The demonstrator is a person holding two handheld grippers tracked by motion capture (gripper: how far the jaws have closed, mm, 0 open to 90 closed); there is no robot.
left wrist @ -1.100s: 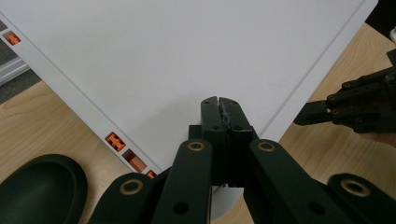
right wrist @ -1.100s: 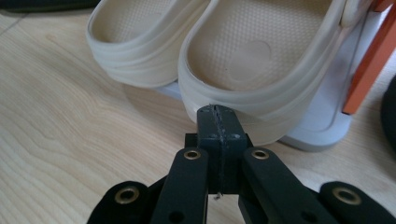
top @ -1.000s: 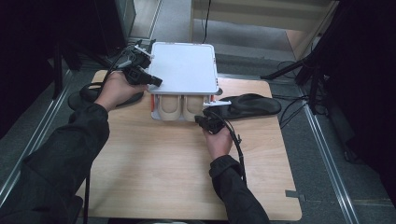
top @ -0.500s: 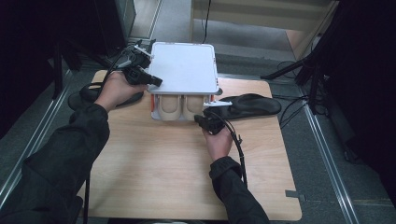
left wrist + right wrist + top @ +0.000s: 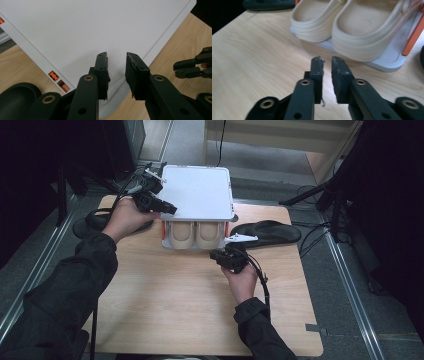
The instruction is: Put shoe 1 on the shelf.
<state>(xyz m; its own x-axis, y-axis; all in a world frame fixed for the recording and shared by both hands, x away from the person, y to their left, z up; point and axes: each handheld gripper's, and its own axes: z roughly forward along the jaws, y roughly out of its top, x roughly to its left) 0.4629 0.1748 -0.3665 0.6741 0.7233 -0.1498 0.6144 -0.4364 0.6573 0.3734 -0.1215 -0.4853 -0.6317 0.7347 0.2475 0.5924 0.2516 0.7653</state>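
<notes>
Both sets of jaws have just been opening with nothing between them: the left gripper (image 5: pixel 116 72) hovers over the white rack (image 5: pixel 197 190) top's corner, the right gripper (image 5: pixel 326 75) sits just short of the beige clogs (image 5: pixel 357 25) on its lower shelf. Underneath is a light wooden table (image 5: pixel 175 305), black insoles (image 5: pixel 270 231) off to either side, grey floor around.

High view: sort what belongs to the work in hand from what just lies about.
In the job:
white shoe rack
beige clogs on its lower shelf
left gripper
right gripper

Lying about:
black insole right of the rack
black insole on the left
wooden table
</notes>
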